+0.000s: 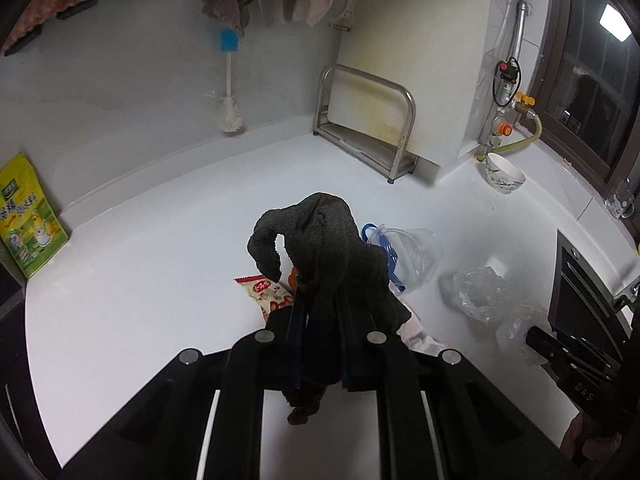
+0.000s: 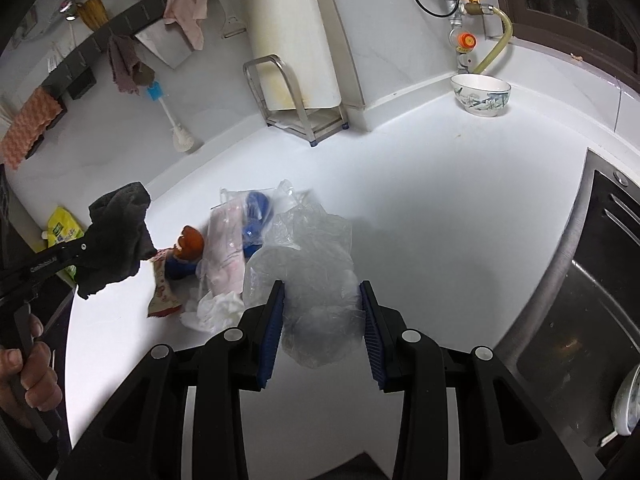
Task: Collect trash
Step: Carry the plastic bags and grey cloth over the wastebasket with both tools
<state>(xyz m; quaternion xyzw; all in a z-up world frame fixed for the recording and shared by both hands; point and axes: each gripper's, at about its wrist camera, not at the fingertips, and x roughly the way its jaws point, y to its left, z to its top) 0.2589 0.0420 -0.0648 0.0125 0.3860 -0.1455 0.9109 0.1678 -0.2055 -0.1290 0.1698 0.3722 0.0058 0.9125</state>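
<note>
The left gripper [image 1: 320, 304] is clenched on a dark grey cloth [image 1: 320, 248], which bunches up above the fingertips and hangs down behind them; in the right wrist view the same cloth [image 2: 116, 236] is held clear above the white countertop [image 2: 440, 208] at about 9 o'clock of the trash pile. The right gripper [image 2: 322, 320] stands released, its blue-padded fingers [image 2: 272, 320] spread either side of a crumpled clear plastic bag [image 2: 316, 276] that lies on the counter between them; whether the pads touch the plastic cannot be told. At 10 o'clock from that bag lie a pink wrapper in clear film [image 2: 226, 248], a blue item [image 2: 258, 208] and an orange piece [image 2: 191, 242], with a red and white snack wrapper [image 2: 162, 288] and a crumpled white tissue [image 2: 214, 310] toward 9 o'clock. A patterned bowl [image 2: 482, 94] sits at 1 o'clock near the wall corner, a steel rack [image 2: 298, 96] at 12 o'clock, a bottle brush [image 2: 172, 120] leans on the wall at 11 o'clock, and a steel sink [image 2: 580, 300] lies at 3 o'clock. A green and yellow packet [image 1: 28, 216] stands at 9 o'clock in the left wrist view
</note>
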